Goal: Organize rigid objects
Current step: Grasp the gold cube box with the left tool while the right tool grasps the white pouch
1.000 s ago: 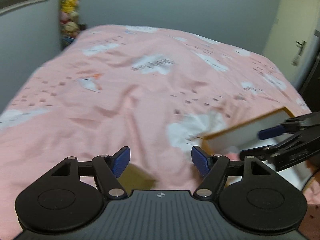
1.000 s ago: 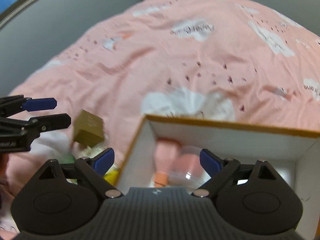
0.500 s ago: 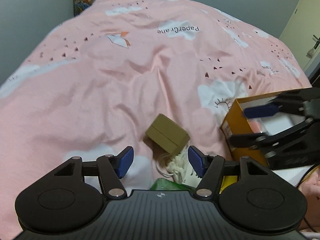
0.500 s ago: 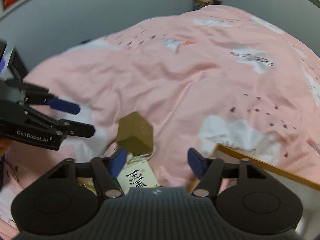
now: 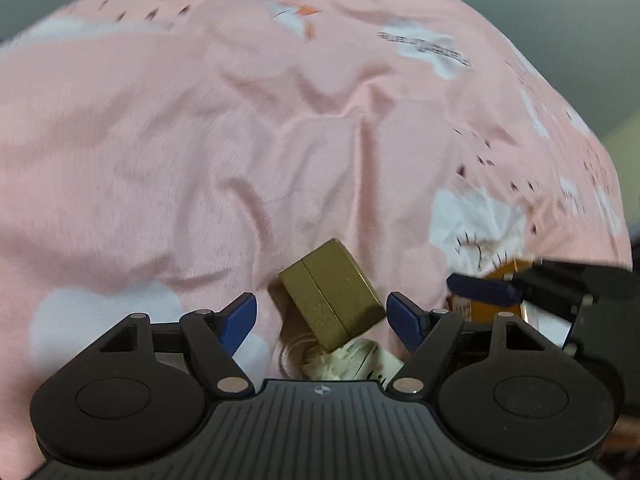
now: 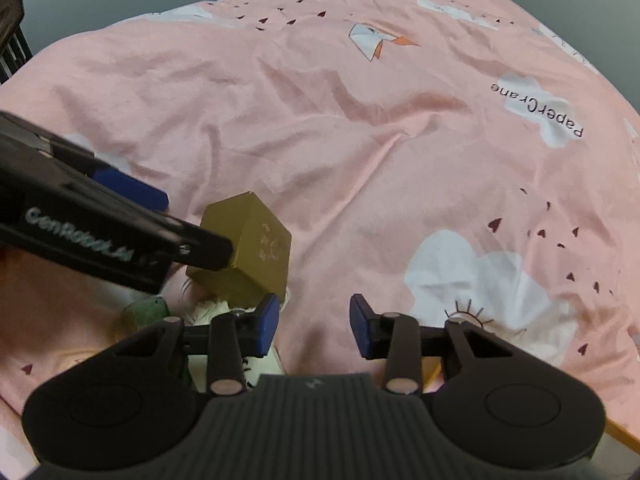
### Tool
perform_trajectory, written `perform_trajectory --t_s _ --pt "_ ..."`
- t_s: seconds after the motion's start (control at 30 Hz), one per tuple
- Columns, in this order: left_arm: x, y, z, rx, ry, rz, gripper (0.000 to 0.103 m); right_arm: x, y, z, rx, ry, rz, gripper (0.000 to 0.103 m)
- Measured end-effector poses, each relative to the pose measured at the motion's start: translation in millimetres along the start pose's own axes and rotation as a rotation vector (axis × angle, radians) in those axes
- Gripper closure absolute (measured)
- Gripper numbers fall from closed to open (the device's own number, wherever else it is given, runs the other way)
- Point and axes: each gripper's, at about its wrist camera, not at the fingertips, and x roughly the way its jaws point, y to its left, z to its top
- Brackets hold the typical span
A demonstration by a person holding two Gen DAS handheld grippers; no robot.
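A small gold box [image 5: 332, 296] lies tilted on the pink bedding, on top of a white packet [image 5: 352, 360] with a cord. My left gripper [image 5: 322, 318] hovers right at the gold box; its jaws are opening, the box sits between the blue fingertips, and the pads do not press on it. In the right wrist view the left gripper [image 6: 168, 220] reaches in from the left, one finger against the gold box [image 6: 248, 248]. My right gripper [image 6: 314, 328] is beside the box, its jaws closing to a narrow gap over bare bedding.
The corner of an orange box [image 5: 506, 270] shows at the right, behind the right gripper's finger [image 5: 480, 292]. A green item [image 6: 150, 312] lies near the white packet. Pink bedding [image 6: 400, 140] stretches ahead to grey walls.
The left gripper came down and closer to the gold box, and its jaws widened. The right gripper swung left, away from the orange box, to beside the gold box, and its jaws narrowed.
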Motion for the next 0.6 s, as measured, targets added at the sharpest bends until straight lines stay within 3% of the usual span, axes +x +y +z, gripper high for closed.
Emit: perform_trajectory --t_s 0.2,0.3,0.43,0.6 --pt "18.6 2.3 4.2 -0.069 0.042 -0.037 0.016 21.8 2.7 4.3 -0.018 0.032 -0.012 0.064" --pt "27.9 -3.1 7.3 -0.056 0.054 -0.009 0.019 28.6 1.4 4.5 -0.011 0.039 -0.001 0.064" --pt "41.4 -5.8 9.5 -0.061 0.076 -0.006 0.039 32.9 -4.2 6.5 0.022 0.037 0.028 0.064" --pt "38.7 -9.0 8.0 -0.016 0.065 -0.01 0.042 37.7 -5.6 4.9 0.02 0.055 0.043 0.065"
